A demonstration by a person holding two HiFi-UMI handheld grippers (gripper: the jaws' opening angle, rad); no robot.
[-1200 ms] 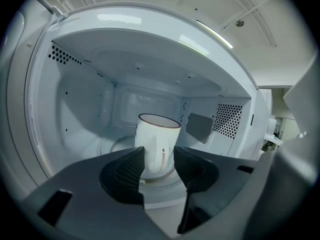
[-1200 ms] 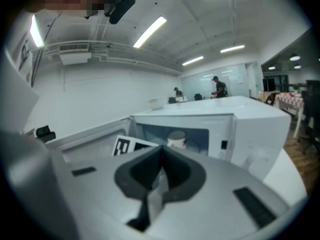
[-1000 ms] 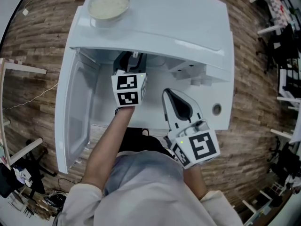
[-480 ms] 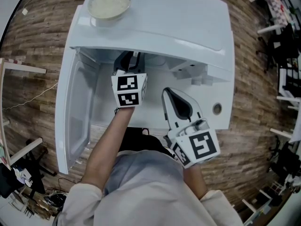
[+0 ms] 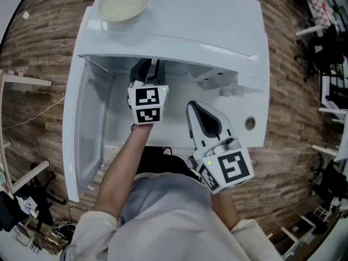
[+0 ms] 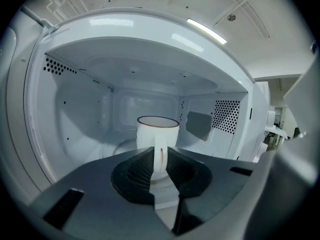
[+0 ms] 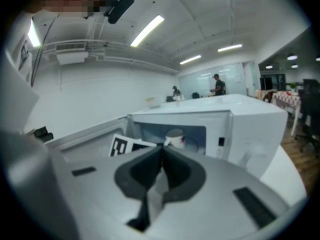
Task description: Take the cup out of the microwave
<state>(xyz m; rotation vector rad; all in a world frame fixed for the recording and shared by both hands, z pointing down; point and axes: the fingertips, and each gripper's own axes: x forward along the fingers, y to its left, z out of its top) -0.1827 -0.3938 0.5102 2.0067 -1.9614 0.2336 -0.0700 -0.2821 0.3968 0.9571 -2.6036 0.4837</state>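
A white cup (image 6: 157, 131) with a thin red rim stands upright on the turntable inside the open microwave (image 5: 217, 20). It also shows small in the right gripper view, as the cup (image 7: 175, 136). My left gripper (image 6: 160, 156) reaches into the cavity. Its jaws are closing, with the cup's handle between them and the pads against it on both sides. In the head view the left gripper (image 5: 148, 72) goes in under the microwave's top edge. My right gripper (image 5: 194, 107) hangs outside, in front of the control panel, shut with nothing in it (image 7: 161, 154).
A bowl of rice (image 5: 122, 4) sits on top of the microwave at its far left corner. The microwave door (image 5: 81, 129) is swung wide open at the left. Wooden floor lies all around, with chairs and tables at the right edge.
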